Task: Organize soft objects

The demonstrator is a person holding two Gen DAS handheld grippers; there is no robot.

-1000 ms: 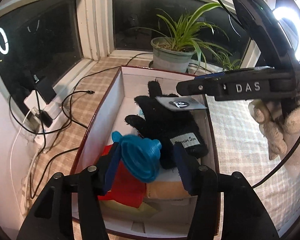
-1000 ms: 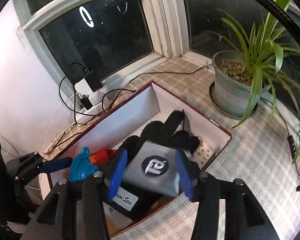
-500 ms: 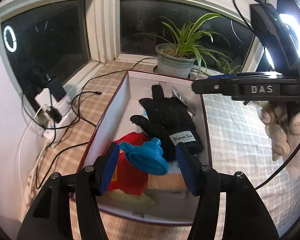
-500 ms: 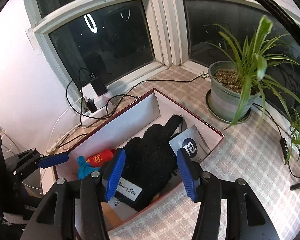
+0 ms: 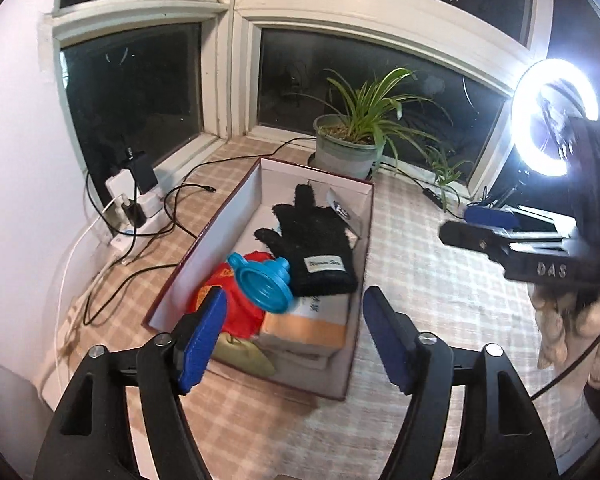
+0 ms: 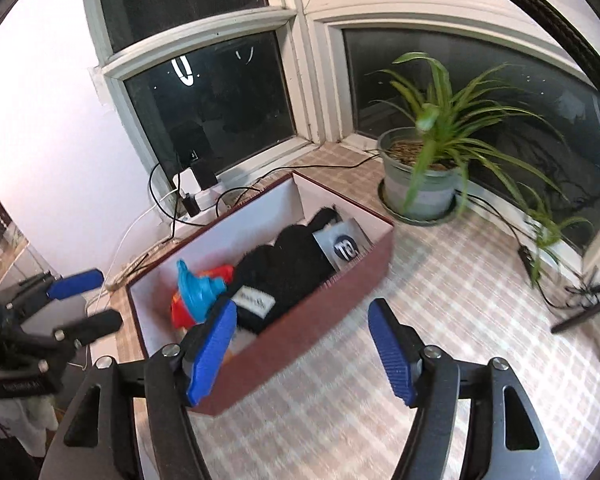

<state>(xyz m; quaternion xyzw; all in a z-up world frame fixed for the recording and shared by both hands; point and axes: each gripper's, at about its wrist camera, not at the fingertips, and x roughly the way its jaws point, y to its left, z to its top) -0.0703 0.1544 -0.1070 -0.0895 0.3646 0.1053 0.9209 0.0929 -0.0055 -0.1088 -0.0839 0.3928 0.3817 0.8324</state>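
Glove (image 5: pixel 314 246) over half-hidden pouch (image 5: pixel 342 210), box (image 5: pixel 362 248) contents beneath obscured

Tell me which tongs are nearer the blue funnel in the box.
Left. The left tongs hover open just in front of the blue funnel, empty. The right tongs hang open outside the box's long side wall, farther off.

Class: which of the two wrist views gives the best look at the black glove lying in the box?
The left wrist view: the black glove lies spread in the box, fingers, thumb and white label all visible. In the right wrist view the glove is foreshortened, and the box's near wall hides its lower edge.
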